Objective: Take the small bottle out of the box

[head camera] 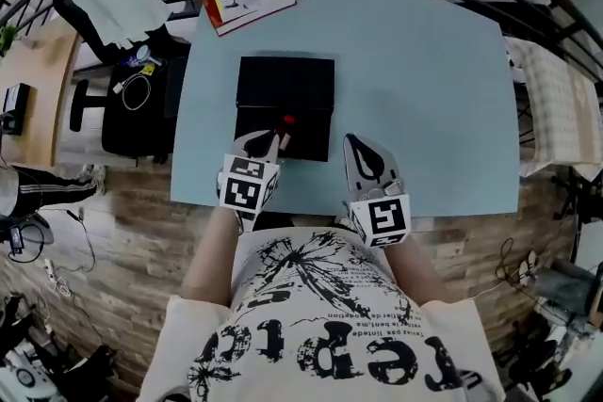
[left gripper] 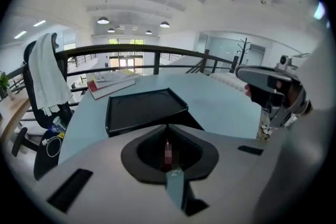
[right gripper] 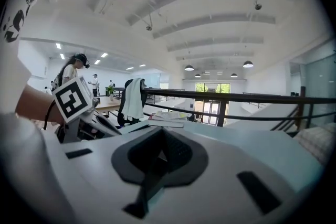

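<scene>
Clamping the left gripper (head camera: 275, 142) on the red-capped small bottle (left gripper: 168, 153) at the near half of the open black box (head camera: 285, 82) on the blue table (head camera: 424, 89); holding the right gripper (head camera: 356, 146) with jaws together, empty, beside the box

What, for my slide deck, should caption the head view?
Left hand-held gripper, jaws shut, at the open black box with the small bottle inside.

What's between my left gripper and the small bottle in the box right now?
Nothing visible. The lid is swung open behind the box, and the small bottle sits uncovered just ahead of the left gripper, whose jaws are together.
</scene>
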